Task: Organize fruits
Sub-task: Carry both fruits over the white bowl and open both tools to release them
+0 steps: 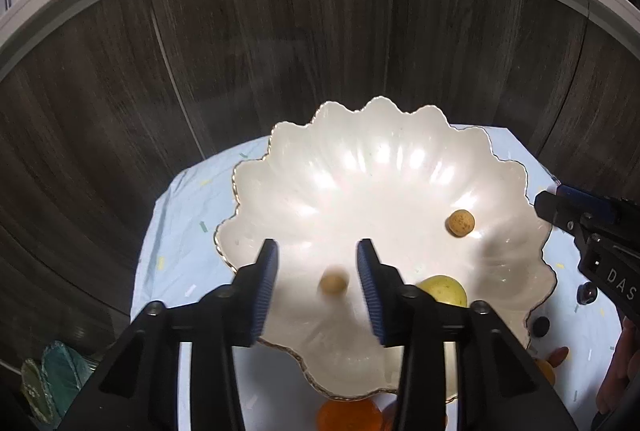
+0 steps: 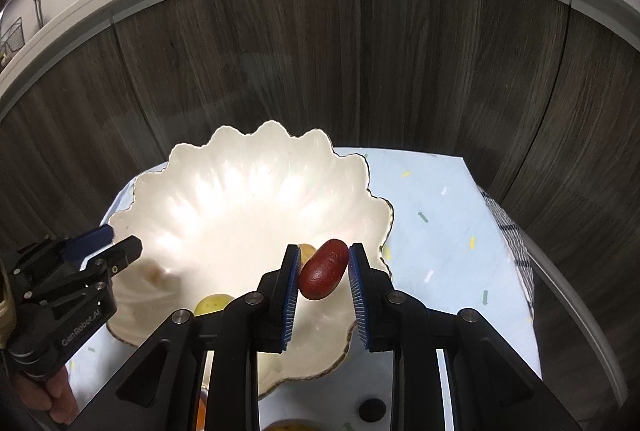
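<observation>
The left tool [image 1: 316,271] was nearest the lens, its blue pads spread wide with nothing gripped between them. A small tan fruit [image 1: 333,283], blurred, sat in the gap between the pads without touching either, over the inside of the scalloped white bowl [image 1: 360,167]. A second tan fruit [image 1: 461,223] lay in the bowl toward its right side, and a yellow-green fruit [image 1: 444,289] lay near the front, partly hidden behind the right finger. An orange fruit [image 1: 348,415] rested on the tabletop [image 1: 176,231] just in front of the bowl.

The right tool [image 2: 324,271] was closed part way on a dark red oval fruit [image 2: 323,275], tilted between the pads, above the bowl's right rim [image 2: 384,227].
</observation>
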Demonstrator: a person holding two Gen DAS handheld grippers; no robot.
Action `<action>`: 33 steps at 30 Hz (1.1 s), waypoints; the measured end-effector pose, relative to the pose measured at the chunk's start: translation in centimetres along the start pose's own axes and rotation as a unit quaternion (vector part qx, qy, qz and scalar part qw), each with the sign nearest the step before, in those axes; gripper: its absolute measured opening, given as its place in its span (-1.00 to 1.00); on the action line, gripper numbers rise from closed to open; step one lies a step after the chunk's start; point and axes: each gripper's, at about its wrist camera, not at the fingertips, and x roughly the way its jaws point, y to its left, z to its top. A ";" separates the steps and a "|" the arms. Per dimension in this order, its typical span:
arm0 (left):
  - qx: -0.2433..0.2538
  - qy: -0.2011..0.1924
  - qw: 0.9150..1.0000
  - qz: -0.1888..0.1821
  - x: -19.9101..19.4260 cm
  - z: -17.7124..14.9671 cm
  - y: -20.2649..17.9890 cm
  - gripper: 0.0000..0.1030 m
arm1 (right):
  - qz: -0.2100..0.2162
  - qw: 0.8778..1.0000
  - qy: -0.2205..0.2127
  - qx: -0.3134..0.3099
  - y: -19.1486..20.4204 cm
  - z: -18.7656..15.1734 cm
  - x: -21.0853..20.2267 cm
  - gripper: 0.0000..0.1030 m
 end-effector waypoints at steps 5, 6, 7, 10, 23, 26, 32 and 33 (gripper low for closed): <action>-0.001 -0.008 1.000 0.011 -0.5 0.1 0.3 0.21 | -0.015 1.000 -0.017 0.000 0.0 0.1 -0.7 0.26; -0.001 -0.010 1.000 0.012 -0.7 0.1 0.3 0.32 | -0.017 1.000 -0.020 0.000 0.0 0.2 -0.9 0.30; -0.001 -0.013 1.000 0.014 -0.9 0.2 0.3 0.38 | -0.018 1.000 -0.022 0.000 0.0 0.2 -1.1 0.41; -0.001 -0.024 1.000 0.020 -1.5 0.3 0.3 0.62 | -0.022 0.999 -0.033 0.002 -0.1 0.3 -1.7 0.58; 0.001 -0.040 0.999 0.025 -4.1 0.3 -0.2 0.78 | -0.031 0.998 -0.051 0.010 -0.9 0.4 -4.5 0.62; 0.003 -0.041 0.999 0.025 -4.9 0.1 -0.4 0.78 | -0.032 0.998 -0.057 0.010 -1.0 0.3 -5.3 0.62; 0.009 -0.048 0.998 0.025 -6.7 -0.2 -0.9 0.79 | -0.034 0.997 -0.064 0.011 -1.3 -0.2 -6.8 0.62; 0.010 -0.050 0.998 0.024 -7.0 -0.2 -1.0 0.79 | -0.035 0.997 -0.065 0.012 -1.4 -0.3 -7.1 0.62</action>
